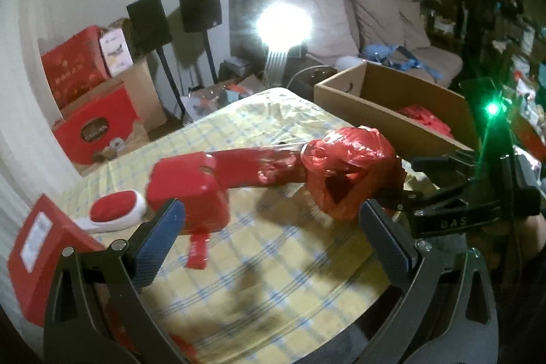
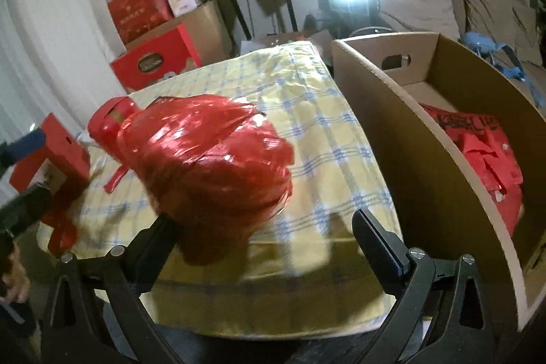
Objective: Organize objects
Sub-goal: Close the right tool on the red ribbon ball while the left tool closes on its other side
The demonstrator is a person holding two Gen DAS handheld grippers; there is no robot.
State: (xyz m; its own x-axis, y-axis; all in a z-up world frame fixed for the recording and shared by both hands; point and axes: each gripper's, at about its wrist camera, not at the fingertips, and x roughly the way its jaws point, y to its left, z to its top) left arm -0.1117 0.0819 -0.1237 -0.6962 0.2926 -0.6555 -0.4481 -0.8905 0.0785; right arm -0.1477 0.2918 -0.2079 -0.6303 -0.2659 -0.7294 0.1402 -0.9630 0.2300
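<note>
Looking across the scene, we are seeing a worktop [image 1: 273,261] covered by a yellow cloth with blue checks, taking up most of both views. Just beside its right edge an open cardboard box [image 2: 385,139] is standing, and crumpled red material [image 2: 484,152] is lying inside it on the bottom.

Next in size, a bundle wrapped in shiny red plastic [image 2: 211,159] is hanging above the cloth in front of our right gripper [image 2: 269,234]. Its lower end is pressing against the left finger, while the right finger is standing well apart from it, so the jaws are spread wide and we cannot tell how the bundle is being carried. In the left wrist view the same bundle is appearing at the tip of that gripper, with a red strip [image 1: 252,169] stretching from it to a red box [image 1: 191,193] resting on the cloth.

Our left gripper [image 1: 269,227] is hovering over the near part of the worktop with its jaws spread wide and gripping nothing; the red box is sitting just beyond its left finger.

At the left edge a flat red carton [image 1: 44,261] is sitting tilted, blurred. Between it and the red box a small red and white case [image 1: 116,214] is lying on the cloth.
</note>
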